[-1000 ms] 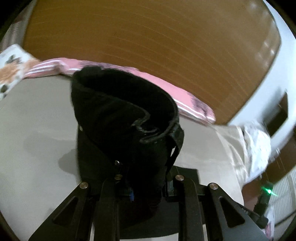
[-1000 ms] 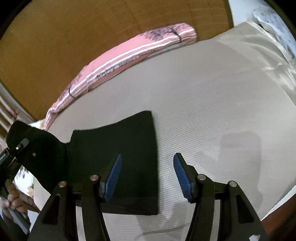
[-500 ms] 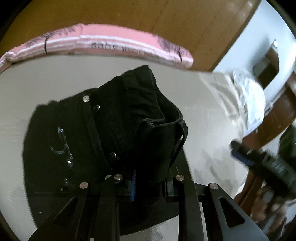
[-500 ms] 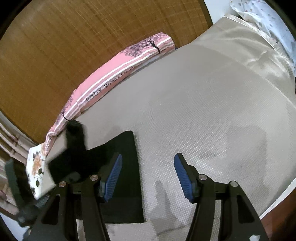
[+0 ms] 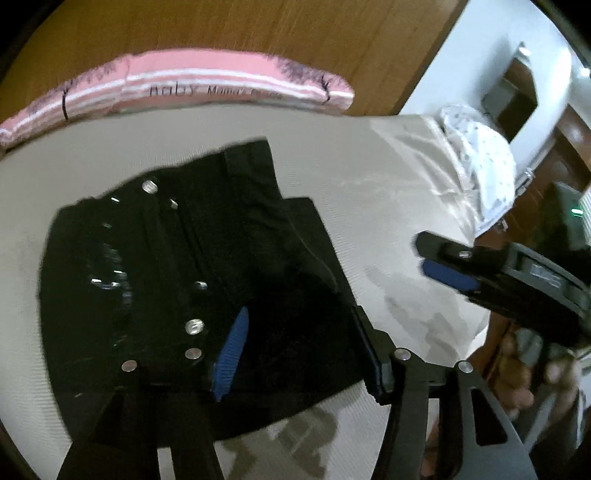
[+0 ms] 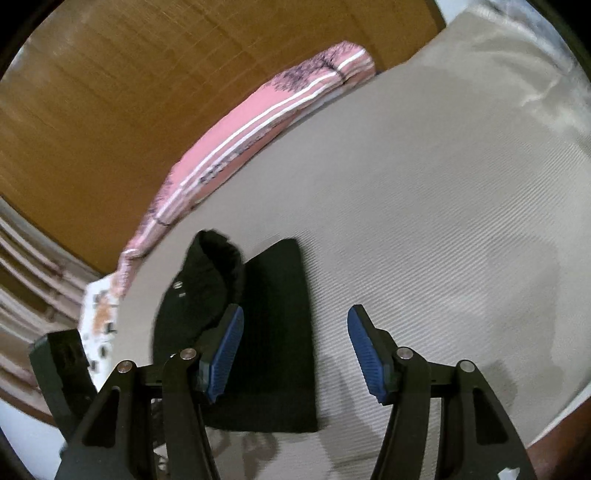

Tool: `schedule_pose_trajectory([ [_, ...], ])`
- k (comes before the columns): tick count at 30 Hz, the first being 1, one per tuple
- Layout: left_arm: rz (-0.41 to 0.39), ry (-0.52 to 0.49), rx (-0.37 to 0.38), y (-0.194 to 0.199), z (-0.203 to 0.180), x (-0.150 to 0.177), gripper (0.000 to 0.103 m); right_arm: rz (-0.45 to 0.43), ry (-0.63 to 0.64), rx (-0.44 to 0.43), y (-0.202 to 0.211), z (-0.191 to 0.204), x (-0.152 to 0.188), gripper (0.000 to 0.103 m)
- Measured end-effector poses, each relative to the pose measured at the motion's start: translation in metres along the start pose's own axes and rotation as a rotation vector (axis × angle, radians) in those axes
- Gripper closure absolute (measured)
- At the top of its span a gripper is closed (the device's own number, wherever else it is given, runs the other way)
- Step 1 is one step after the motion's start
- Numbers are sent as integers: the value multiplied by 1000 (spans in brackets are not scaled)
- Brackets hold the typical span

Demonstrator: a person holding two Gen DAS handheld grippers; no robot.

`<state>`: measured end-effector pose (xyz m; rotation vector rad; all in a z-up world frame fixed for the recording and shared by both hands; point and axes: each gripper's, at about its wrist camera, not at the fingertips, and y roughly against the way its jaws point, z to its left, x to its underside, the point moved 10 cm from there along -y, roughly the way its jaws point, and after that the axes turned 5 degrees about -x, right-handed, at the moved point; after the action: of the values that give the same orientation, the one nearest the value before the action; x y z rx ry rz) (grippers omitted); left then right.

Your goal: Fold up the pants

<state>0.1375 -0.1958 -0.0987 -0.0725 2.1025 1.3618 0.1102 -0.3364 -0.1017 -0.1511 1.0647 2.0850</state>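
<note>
Black pants (image 5: 184,258) with metal rivets lie folded on the beige bed (image 5: 369,177), the waist part laid over the lower layer. My left gripper (image 5: 299,354) hovers just over their near right part. Its jaws are opening, with the cloth lying under them and not pinched by the blue pads (image 5: 231,350). The right wrist view shows the pants (image 6: 280,332) with the waist fold still humped up at the left. My right gripper (image 6: 295,354) stands open and empty over their right edge. It also shows in the left wrist view as the right gripper (image 5: 447,273), off to the right.
A pink striped towel (image 5: 229,88) lies along the wooden headboard (image 5: 258,33). White dotted cloth (image 5: 480,162) sits at the bed's right edge, and a floral pillow (image 6: 99,317) at the left. The bed cover (image 6: 443,221) stretches bare to the right of the pants.
My left gripper carried the lifted waist end down onto the lower layer, then opened and let it go. The right gripper stayed open and almost still.
</note>
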Motion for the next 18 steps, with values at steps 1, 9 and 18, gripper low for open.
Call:
schedule_pose_trajectory([
  [1, -14, -4, -3, 8, 4, 0, 41, 12, -8, -23, -3, 3, 3, 46],
  [9, -102, 8, -190, 49, 82, -1, 34, 180, 76, -118, -42, 31, 24, 46],
  [18, -43, 204, -295, 47, 167, 27, 34, 286, 201, -141, -91, 38, 14, 46],
])
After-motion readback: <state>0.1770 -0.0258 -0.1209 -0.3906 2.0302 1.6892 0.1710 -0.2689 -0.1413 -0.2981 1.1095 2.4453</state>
